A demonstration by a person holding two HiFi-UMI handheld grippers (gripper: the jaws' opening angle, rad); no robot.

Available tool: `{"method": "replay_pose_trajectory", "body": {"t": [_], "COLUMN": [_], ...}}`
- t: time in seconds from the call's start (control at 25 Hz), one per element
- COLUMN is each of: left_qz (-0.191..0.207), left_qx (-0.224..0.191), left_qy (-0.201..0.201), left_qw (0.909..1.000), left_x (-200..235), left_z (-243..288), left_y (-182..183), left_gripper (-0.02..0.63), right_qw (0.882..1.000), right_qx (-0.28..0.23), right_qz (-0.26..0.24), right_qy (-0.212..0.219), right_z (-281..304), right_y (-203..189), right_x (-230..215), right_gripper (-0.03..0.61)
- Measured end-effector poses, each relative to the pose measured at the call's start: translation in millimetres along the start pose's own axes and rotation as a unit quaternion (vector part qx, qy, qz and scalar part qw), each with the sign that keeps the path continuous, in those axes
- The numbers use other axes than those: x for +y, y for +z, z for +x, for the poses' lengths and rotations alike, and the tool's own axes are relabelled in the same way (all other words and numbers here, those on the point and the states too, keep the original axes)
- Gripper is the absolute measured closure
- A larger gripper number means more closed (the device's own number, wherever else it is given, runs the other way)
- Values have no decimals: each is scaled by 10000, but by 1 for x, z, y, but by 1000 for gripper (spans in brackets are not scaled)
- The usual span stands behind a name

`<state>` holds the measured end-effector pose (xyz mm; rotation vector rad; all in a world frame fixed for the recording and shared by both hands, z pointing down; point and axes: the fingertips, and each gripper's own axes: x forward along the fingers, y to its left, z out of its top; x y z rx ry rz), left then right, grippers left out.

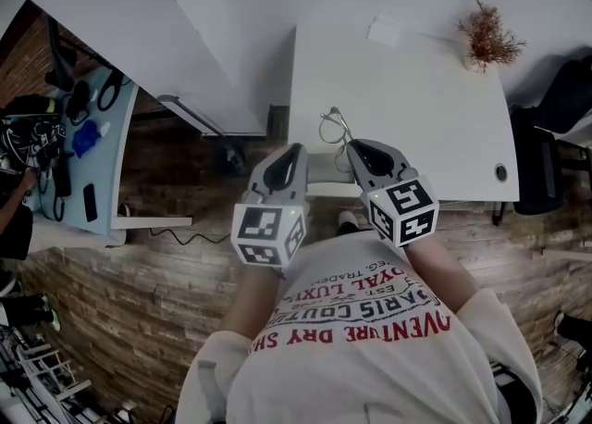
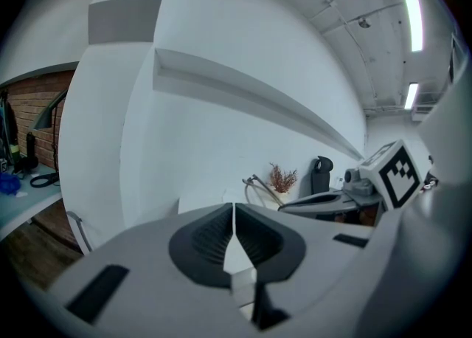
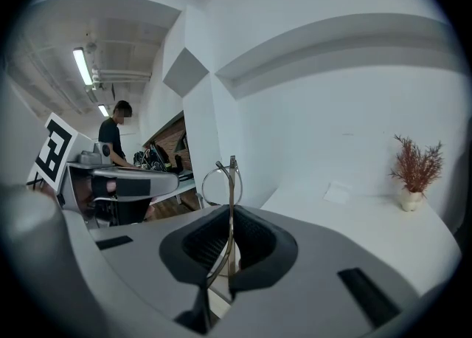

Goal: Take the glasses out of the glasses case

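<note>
Well, the left gripper (image 1: pixel 296 147) hangs at the near edge of the table (image 1: pixel 407 89), jaws pressed together, with nothing in them that I can make out. Just to its right, the right gripper (image 1: pixel 357 146) is clamped on the thin arm of the glasses (image 1: pixel 335 126). The frame pokes far and slightly left over the table, no case round it. The likely set-down is straight ahead, on bare table.

The left gripper (image 1: pixel 292 155) and right gripper (image 1: pixel 359 152) are pale grey shells with black ribbed pads (image 2: pixel 210 237) and black-and-white marker cubes (image 1: pixel 268 232). The shirt (image 1: pixel 370 348) is cream (red and dark lettering).
</note>
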<state>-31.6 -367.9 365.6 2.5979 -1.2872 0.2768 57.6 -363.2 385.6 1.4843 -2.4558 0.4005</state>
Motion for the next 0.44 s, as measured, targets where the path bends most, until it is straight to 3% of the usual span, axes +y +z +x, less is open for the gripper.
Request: {"method": "replay_pose_trajectory", "body": {"t": [0.44], "left_qz": [-10], "left_qx": [68], "left_qy": [4], "left_qw": [10000], "left_x": [8], "left_z": [4], "left_y": [-3], "left_gripper": [601], "right_qw": [9999], "right_qx": [58], "right_qz": [-43], "right_qy": [89], "right_z": [11], "right_y": [-3], "right_x": [5], "right_gripper": [554]}}
